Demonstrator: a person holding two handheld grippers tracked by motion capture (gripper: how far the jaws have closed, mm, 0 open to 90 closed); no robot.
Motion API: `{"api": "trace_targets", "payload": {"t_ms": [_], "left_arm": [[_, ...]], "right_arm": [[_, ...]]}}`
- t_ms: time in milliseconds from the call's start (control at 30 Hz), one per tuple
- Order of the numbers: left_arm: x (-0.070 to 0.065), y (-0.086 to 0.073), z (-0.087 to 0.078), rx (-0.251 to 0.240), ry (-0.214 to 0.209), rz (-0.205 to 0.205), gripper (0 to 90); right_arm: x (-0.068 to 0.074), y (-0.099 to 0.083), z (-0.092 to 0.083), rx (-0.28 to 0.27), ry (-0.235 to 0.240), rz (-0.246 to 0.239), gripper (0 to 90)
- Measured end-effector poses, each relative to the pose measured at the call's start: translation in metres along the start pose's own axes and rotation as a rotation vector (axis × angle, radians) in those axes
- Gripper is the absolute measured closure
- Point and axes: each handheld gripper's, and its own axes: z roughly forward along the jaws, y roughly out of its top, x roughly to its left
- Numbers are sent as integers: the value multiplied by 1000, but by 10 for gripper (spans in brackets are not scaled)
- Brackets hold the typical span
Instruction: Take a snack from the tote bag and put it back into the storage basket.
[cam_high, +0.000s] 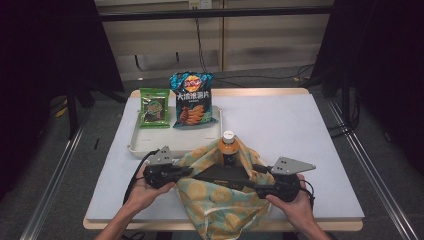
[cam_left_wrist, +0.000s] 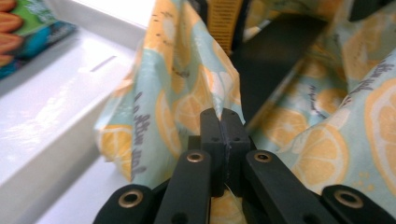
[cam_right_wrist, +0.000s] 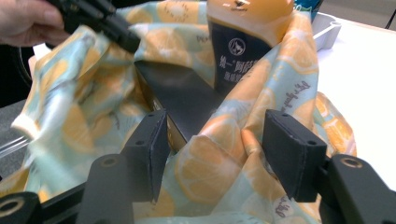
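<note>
A dim room with dark curtains at either side surrounds a pale grey counter (cam_high: 300, 135) with a wooden edge. At the counter's six o'clock edge lies a light-blue cloth bag printed with yellow lemon slices (cam_high: 215, 195), its mouth spread open. Inside it rest a flat black box (cam_high: 222, 175) and, at the box's twelve o'clock, an upright orange-capped drink bottle with a dark label (cam_high: 228, 147). The left tongs (cam_high: 185, 171), at the bag's nine o'clock, are pinched tight on the bag's rim; in the left gripper view the cloth is clamped between the closed jaws. The right tongs (cam_high: 250, 186), at the bag's three o'clock, stand apart around a fold of the fabric, pads not pressing. Toward eleven o'clock a white plastic tray (cam_high: 150, 145) carries a small green snack packet (cam_high: 154, 107) and a blue crisp bag (cam_high: 192, 100).
</note>
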Motion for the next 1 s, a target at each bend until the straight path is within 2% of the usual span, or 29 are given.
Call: {"api": "trace_targets", "payload": {"t_ms": [67, 133, 200, 233, 333, 400, 533, 700, 733, 800, 867, 933, 1000], "left_arm": [[7, -1, -4, 7, 45, -6, 900], [14, -3, -4, 20, 67, -15, 900], [17, -5, -2, 28, 75, -18, 900], [22, -8, 0, 49, 90, -16, 900], [24, -11, 3, 56, 90, -30, 900], [25, -14, 7, 77, 93, -27, 900], [17, -16, 23, 118, 69, -4, 900], [9, -16, 28, 130, 43, 12, 900], [6, -15, 28, 121, 39, 11, 900], [1, -14, 28, 130, 16, 31, 900], [-4, -14, 29, 133, 6, 33, 900], [-12, -13, 30, 143, -17, 60, 900], [-14, -12, 30, 149, -21, 66, 900]], "right_arm": [[1, -1, 1, 3, 1, 1, 402], [2, -2, 2, 10, 3, -5, 394], [4, -3, 3, 17, 3, -9, 377], [4, -3, 3, 19, 0, -11, 361], [4, -3, 3, 18, 1, -11, 339], [3, -3, 2, 18, 2, -14, 327], [4, -5, 4, 29, 8, -19, 297], [4, -7, 1, 38, 1, -25, 285], [3, -8, 0, 39, -2, -28, 281], [0, -10, -3, 40, -7, -21, 270], [-2, -11, -6, 41, -14, -16, 268], [-5, -13, -11, 33, -23, -8, 254], [-6, -13, -12, 33, -26, -6, 251]]}}
